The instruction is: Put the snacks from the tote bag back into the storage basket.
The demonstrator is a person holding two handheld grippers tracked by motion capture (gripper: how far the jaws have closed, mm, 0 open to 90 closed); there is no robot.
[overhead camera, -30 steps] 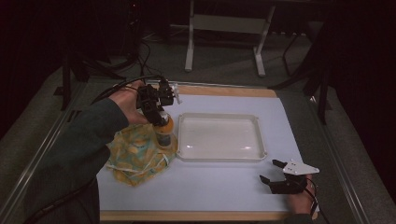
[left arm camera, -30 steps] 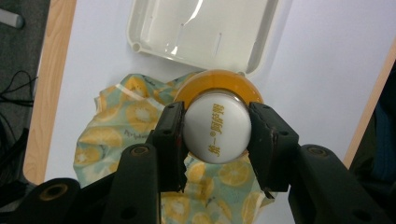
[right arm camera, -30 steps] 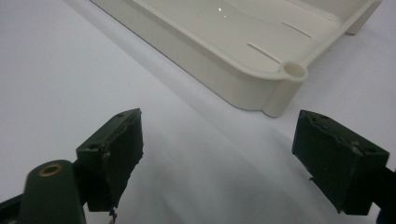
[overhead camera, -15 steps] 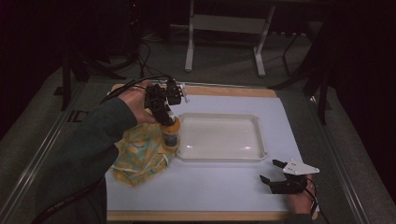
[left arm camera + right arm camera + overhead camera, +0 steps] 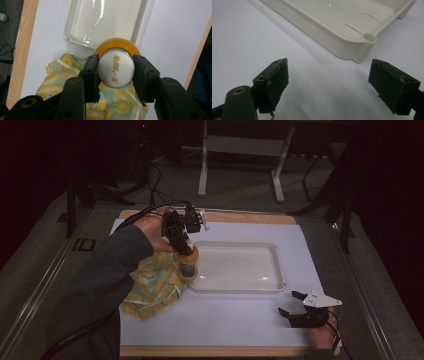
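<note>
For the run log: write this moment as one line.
left gripper: shut on bottle cap | bottle: above tray left edge, beside lemon-print cloth | right gripper: open, holding nothing, near tray corner

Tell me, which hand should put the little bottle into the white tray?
The left. Its left gripper is already shut on the bottle's white cap, right at the tray's near-left edge, beside the yellow cloth. The right gripper rests open and empty on the table, past the tray's other end.
</note>
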